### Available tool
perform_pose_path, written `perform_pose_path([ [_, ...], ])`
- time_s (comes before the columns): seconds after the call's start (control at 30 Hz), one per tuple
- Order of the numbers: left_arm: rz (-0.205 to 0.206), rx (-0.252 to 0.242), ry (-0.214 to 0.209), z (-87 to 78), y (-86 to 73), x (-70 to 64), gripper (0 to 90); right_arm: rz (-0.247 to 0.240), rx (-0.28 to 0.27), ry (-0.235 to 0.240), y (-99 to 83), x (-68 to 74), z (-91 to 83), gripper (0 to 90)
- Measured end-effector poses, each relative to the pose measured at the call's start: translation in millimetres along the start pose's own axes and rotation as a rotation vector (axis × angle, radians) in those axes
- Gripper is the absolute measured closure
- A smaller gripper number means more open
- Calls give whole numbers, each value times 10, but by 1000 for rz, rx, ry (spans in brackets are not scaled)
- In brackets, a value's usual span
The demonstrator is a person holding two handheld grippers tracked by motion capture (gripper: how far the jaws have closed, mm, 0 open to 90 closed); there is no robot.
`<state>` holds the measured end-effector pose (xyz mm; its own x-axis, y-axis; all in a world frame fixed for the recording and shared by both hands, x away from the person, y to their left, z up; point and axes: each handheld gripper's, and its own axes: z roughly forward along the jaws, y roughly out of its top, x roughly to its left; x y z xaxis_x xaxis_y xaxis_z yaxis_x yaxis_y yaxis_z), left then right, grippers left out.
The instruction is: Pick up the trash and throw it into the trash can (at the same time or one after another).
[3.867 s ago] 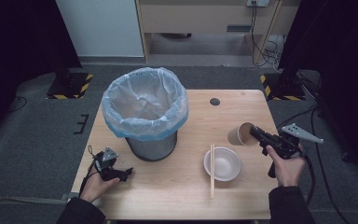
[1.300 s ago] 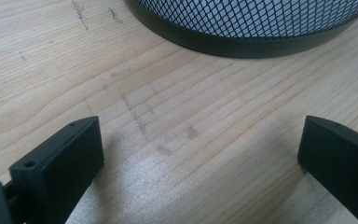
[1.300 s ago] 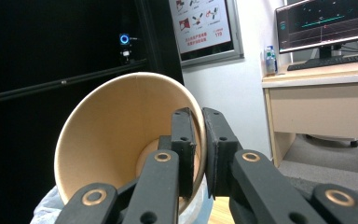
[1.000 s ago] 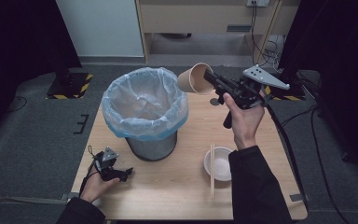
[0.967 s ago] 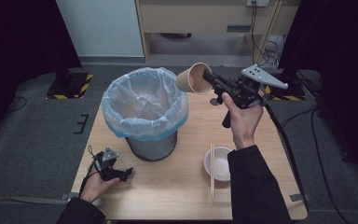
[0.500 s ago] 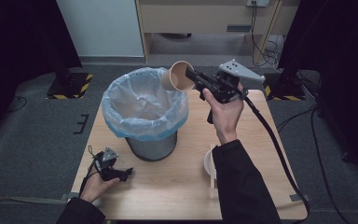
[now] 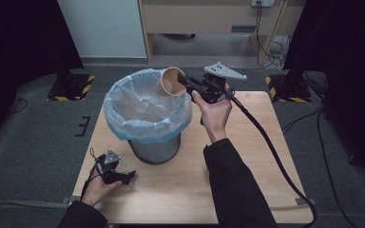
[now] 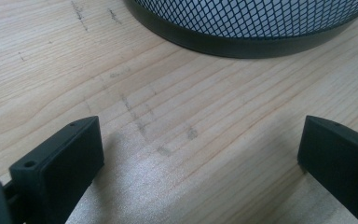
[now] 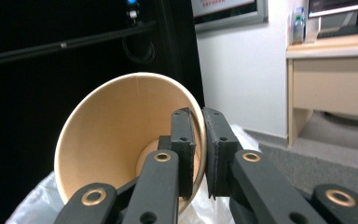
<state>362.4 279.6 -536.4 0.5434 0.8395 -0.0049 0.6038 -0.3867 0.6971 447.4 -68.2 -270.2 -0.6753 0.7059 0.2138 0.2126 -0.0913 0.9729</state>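
Observation:
My right gripper (image 7: 184, 81) is shut on the rim of a brown paper cup (image 7: 170, 81), held on its side over the right edge of the bin (image 7: 145, 114). The bin is a black mesh can lined with a pale blue bag. In the right gripper view the cup (image 9: 116, 140) opens toward the camera, one jaw inside its wall and one outside, my right gripper (image 9: 199, 154) pinching it. My left gripper (image 7: 123, 176) rests on the table at the front left, open. In the left gripper view its fingers (image 8: 60, 168) stand wide apart over bare wood, the bin's mesh base (image 8: 256, 23) ahead.
The wooden table (image 7: 256, 156) has dark floor on all sides. A black cable (image 7: 266, 142) trails from the right gripper across the table's right side. My right forearm reaches over the table's middle. A wooden desk (image 7: 209, 19) stands beyond the far edge.
My right gripper lifted the cup from the table's right side and carried it left, until it is now over the bin's rim. The left gripper has stayed put.

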Motion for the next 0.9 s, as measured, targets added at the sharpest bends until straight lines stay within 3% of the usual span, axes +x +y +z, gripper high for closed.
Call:
perform_pose_path([
  [0.53,0,0,0,0,0,0,0,-8,66,-7,-207,15,215,833],
  [0.73,0,0,0,0,0,0,0,15,71,16,-228,5,251,677],
  [0.9,0,0,0,0,0,0,0,2,28,13,-126,-3,148,605],
])
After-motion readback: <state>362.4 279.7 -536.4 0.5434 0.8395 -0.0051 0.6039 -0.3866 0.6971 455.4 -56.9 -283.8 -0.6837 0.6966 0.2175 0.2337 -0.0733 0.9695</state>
